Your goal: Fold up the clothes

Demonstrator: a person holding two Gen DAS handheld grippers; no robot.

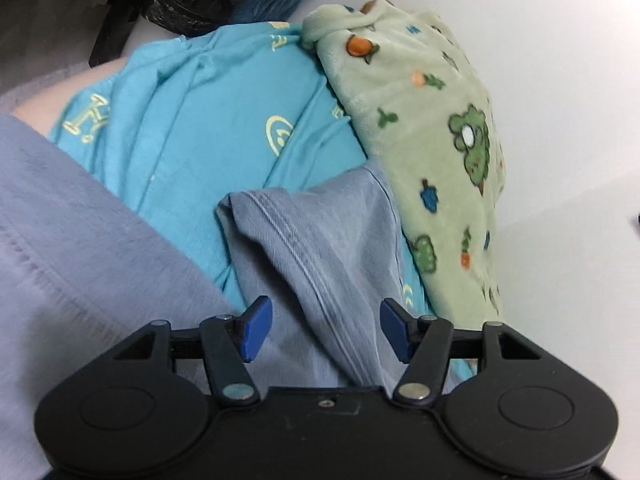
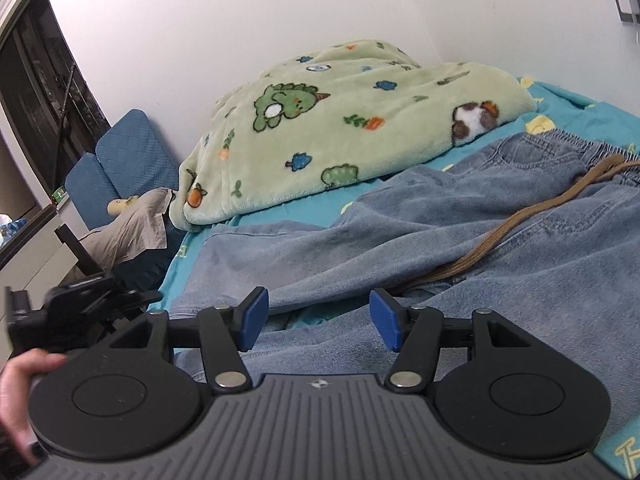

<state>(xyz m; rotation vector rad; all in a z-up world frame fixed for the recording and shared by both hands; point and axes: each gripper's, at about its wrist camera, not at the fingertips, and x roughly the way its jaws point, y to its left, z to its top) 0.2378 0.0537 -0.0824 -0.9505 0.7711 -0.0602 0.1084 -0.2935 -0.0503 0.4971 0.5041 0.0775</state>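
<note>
Blue denim trousers (image 2: 460,232) with an elastic waistband and a brown drawstring (image 2: 532,220) lie spread on a turquoise bed sheet (image 2: 580,120). My right gripper (image 2: 318,324) is open, low over the denim near its lower edge. In the left wrist view a trouser leg end (image 1: 316,232) with a stitched seam lies between the open fingers of my left gripper (image 1: 326,330); the blue pads do not touch it. More denim (image 1: 72,240) fills the left side.
A green fleece blanket with animal prints (image 2: 340,128) (image 1: 432,120) is bunched on the bed by the white wall. A blue cushion (image 2: 120,156), a grey cloth (image 2: 128,232), a black bin (image 1: 184,0) and dark furniture lie beyond the bed's end. The left hand with its gripper (image 2: 64,312) shows at left.
</note>
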